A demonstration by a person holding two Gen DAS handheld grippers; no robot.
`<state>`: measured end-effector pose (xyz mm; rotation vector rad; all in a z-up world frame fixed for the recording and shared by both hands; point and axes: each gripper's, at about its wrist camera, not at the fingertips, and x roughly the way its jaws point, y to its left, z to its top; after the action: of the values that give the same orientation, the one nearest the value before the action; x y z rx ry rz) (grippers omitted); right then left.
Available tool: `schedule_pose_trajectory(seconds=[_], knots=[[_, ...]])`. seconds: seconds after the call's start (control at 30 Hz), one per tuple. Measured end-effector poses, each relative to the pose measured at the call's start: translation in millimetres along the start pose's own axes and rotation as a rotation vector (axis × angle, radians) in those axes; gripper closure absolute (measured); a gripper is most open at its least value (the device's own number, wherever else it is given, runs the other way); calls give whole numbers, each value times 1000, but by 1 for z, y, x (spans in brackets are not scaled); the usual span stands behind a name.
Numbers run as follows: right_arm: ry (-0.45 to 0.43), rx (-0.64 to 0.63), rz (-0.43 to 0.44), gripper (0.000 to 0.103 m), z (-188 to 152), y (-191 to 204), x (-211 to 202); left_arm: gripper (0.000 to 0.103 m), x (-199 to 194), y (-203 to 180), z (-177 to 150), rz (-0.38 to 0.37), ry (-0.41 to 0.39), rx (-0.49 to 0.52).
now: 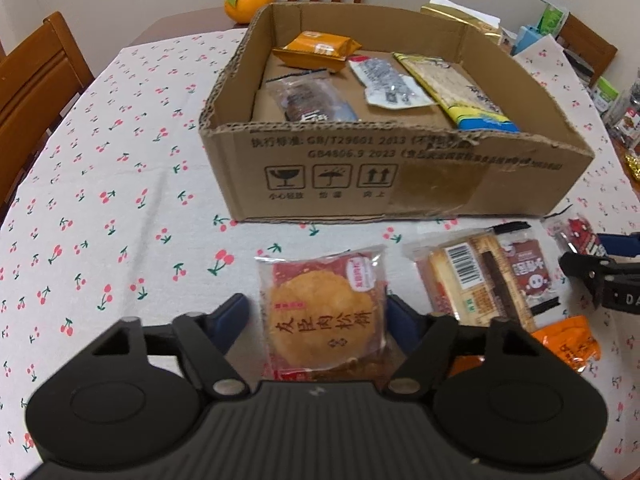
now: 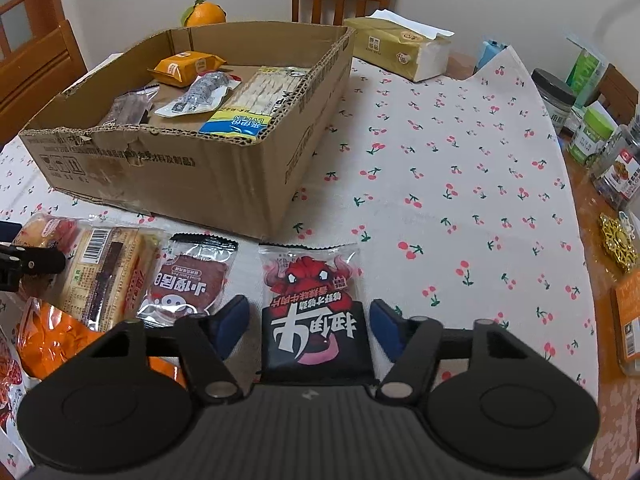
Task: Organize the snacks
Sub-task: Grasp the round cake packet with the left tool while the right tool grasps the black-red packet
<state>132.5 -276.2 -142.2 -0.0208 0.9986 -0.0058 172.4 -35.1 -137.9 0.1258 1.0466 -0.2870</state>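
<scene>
Inside, cardboard box [image 1: 400,168] holds orange packet [image 1: 316,50], dark wrapped snack [image 1: 308,100], silver pouch [image 1: 386,84], long cracker pack [image 1: 456,92]. Left gripper [image 1: 320,320] spread around meat-floss cake [image 1: 324,316]; right gripper [image 2: 310,326] spread around red-bull packet [image 2: 312,308], both near the cherry tablecloth's [image 1: 100,200] front edge.

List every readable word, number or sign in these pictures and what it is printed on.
"友臣肉松饼" – round cake packet between the left gripper fingers.
"小心轻放", "向上", glass, umbrella and arrow signs – cardboard box front.
"GB/T29601 2013", "GB4806.9 2023" – same box, partly blurred.
Black and red packet at the right gripper: upside down, unreadable.
Barcode digits on the bread packet: too small.
</scene>
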Motion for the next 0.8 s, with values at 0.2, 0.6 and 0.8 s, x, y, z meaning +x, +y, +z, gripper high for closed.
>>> schedule_pose_trajectory(seconds=[0.2, 0.6, 0.8], knots=[[12, 16, 3, 51, 1, -4, -3, 47, -2, -2, 1, -5, -3, -12], [17, 31, -3, 51, 7, -9, -21, 48, -16, 3, 4, -28, 18, -10], [2, -1, -8, 51, 16, -7, -40, 48, -37, 3, 10, -38, 2, 15]])
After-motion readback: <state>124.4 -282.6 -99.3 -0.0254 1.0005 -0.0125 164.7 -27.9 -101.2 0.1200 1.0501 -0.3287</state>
